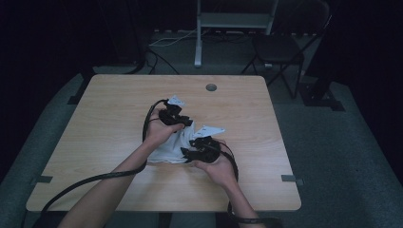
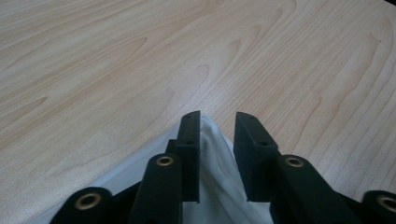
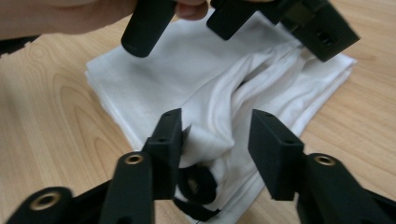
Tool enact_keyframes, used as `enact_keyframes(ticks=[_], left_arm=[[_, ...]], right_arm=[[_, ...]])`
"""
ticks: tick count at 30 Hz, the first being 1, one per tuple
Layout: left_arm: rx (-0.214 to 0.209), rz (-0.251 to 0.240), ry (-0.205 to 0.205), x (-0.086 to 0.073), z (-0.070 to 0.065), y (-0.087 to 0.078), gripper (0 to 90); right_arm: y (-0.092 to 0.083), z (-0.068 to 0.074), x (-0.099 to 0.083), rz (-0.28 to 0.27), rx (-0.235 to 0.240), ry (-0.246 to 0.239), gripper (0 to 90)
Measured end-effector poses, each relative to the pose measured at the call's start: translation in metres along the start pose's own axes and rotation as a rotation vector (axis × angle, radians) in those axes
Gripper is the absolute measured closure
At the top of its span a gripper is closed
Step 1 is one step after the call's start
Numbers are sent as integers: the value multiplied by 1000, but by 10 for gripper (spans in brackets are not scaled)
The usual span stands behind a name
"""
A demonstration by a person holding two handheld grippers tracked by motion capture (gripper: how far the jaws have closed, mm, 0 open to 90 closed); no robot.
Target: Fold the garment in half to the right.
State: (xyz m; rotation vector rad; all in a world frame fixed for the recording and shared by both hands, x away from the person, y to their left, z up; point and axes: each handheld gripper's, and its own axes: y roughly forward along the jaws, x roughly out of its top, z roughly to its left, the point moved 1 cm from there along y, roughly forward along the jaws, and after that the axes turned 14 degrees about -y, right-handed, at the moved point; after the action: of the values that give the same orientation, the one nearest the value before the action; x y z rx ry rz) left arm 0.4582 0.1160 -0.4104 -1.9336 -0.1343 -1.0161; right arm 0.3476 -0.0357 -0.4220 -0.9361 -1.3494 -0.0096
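While jaws gape, white cloth [image 1: 167,147] lies folded

Your wooden table [image 1: 109,118] stands on grey floor [image 1: 342,142]; it carries one folded white cloth [image 1: 168,148] lying flat near its middle, and a small round grey cap [image 1: 211,87] sits near the far edge

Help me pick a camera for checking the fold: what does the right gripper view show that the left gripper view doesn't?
Right gripper view: the folded white cloth with its bunched middle crease, a black strap at its near edge, and the left gripper above it. Left gripper view: one cloth corner between open jaws, with bare table beyond. Both: white cloth between parted black jaws on light wood.
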Motion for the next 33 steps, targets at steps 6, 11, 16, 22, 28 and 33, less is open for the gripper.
enact_keyframes(ticks=[6, 11, 16, 22, 28, 33], left_arm=[[19, -22, -10, 2, 1, -3, 543], [62, -16, 6, 5, 5, -9, 432], [124, -9, 40, 5, 11, -16, 398], [187, 30, 82, 4, 17, -18, 381], [224, 58, 134, -3, 13, -8, 379], [247, 56, 148, -6, 12, -2, 379]], right_arm=[[-3, -2, 5, -17, -17, 8, 473], [-2, 0, 10, -24, -6, 2, 457], [5, 2, 9, -11, 16, 3, 449], [10, 0, 0, 37, 9, 19, 452], [10, 0, -7, 87, -5, 19, 452], [10, 1, -10, 112, -13, 3, 452]])
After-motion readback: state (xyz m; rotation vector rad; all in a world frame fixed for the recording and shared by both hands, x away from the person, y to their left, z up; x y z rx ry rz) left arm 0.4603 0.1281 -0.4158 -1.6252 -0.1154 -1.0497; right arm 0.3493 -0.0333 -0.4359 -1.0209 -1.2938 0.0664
